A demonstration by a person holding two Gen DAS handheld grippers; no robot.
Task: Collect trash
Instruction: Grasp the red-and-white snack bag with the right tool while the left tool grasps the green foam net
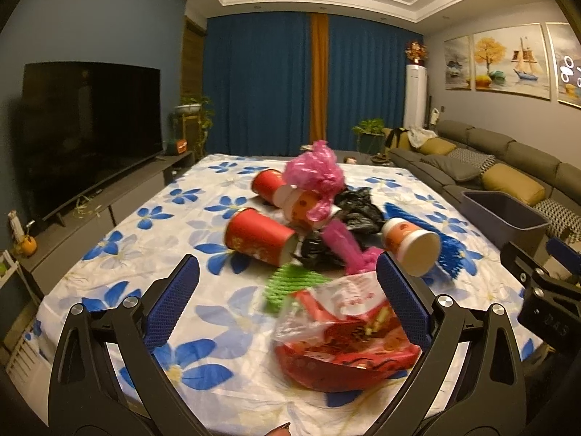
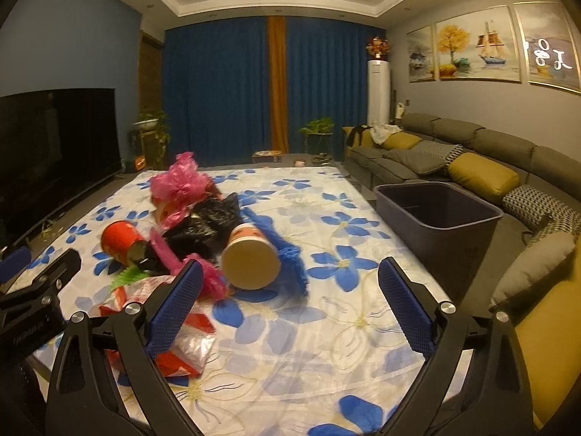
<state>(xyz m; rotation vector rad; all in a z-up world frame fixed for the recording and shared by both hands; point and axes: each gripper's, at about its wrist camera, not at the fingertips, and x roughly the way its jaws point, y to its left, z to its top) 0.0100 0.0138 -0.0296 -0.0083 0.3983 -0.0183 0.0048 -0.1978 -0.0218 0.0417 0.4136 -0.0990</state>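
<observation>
Reaching low over the table (image 1: 109,254), the left tool (image 1: 287,301) stands wide open around the red snack wrapper (image 1: 345,348), pads not yet touching it. The right tool (image 2: 290,305) is open and empty, near the paper cup (image 2: 250,258). Best pinch the wrapper's bunched middle firmly, then carry it to the grey bin (image 2: 439,218) beside the table.

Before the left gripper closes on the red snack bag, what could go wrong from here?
1. The red snack bag is crumpled and slick-looking; the open left gripper may pinch only a loose fold and lose it.
2. The white-bottomed cup lies on its side near the pile, so a nudge could roll it.
3. The grey bin stands beyond the table's right edge; a dropped piece may land on the floor.
</observation>
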